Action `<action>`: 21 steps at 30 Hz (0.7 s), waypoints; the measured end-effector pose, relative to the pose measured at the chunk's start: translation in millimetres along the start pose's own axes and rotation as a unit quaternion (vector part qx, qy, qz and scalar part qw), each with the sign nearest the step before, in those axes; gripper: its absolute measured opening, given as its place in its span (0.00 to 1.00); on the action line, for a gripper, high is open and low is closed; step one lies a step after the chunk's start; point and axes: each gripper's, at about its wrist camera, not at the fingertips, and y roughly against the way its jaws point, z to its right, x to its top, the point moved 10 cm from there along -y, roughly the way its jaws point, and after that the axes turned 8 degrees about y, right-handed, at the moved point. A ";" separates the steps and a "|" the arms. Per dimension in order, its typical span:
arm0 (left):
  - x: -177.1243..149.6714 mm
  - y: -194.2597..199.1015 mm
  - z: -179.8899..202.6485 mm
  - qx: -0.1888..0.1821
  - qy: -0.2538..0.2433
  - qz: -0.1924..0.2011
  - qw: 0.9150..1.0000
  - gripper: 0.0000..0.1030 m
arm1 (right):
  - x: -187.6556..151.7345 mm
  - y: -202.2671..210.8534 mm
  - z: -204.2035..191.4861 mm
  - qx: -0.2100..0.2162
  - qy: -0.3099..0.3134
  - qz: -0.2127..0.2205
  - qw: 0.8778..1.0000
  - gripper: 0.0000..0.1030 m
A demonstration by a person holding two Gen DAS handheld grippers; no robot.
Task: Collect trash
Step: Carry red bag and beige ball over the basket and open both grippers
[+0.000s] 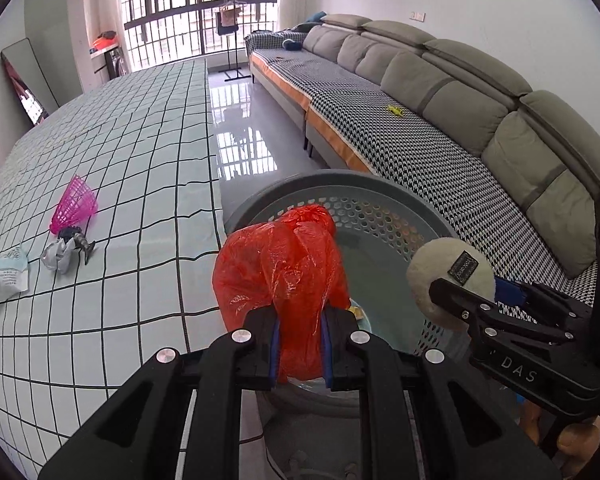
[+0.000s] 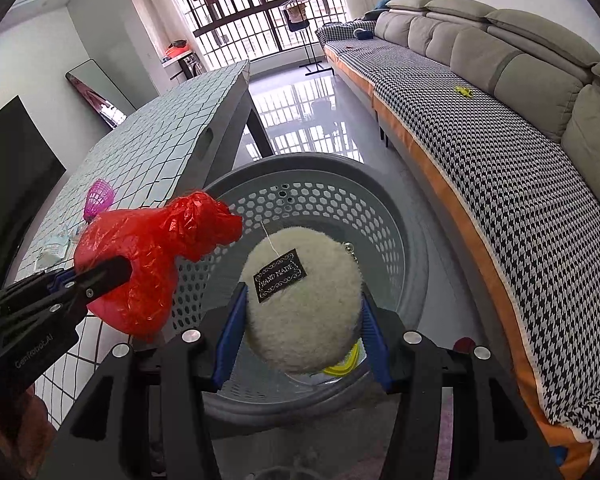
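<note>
Now both claws hang over the grey basket (image 1: 416,204), each clenched on a piece of trash. Between the blue pads of the left claw (image 1: 300,350) sits a crumpled red bag (image 1: 284,264), bulging up and forward past the fingertips. A cream puff (image 2: 304,300) with a black tag is squeezed in the right claw (image 2: 302,344), above something yellow, perhaps a wrapper (image 2: 346,362), on the basket floor. On the checked table (image 1: 140,160) beside the basket lie a pink shuttlecock (image 1: 74,204), foil (image 1: 58,256) and a packet (image 1: 6,278).

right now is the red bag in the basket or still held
Still held: the left tongs clamp the red bag above the basket, not released inside it.
</note>
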 end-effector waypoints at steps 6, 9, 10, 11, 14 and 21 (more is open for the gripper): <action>0.0 -12.8 6.3 -0.001 -0.007 -0.010 1.000 0.15 | 0.0 -12.8 2.9 0.002 -0.004 -0.011 1.000 0.50; -0.9 -16.8 8.1 0.001 -0.010 -0.014 1.000 0.15 | -1.2 -16.4 3.5 0.003 -0.004 -0.013 1.000 0.50; -1.2 -17.7 8.9 0.001 -0.011 -0.015 1.000 0.15 | -1.5 -17.0 3.0 0.004 -0.005 -0.013 1.000 0.50; -1.5 -18.3 9.7 0.002 -0.011 -0.016 1.000 0.15 | -1.7 -18.0 3.7 0.004 -0.006 -0.014 1.000 0.50; -2.4 -19.6 8.3 0.004 -0.010 -0.018 1.000 0.15 | -2.3 -20.0 6.2 0.004 -0.007 -0.015 1.000 0.50; -1.3 -21.0 9.3 0.007 -0.007 -0.021 1.000 0.18 | -1.6 -19.4 9.7 0.003 -0.009 -0.011 1.000 0.53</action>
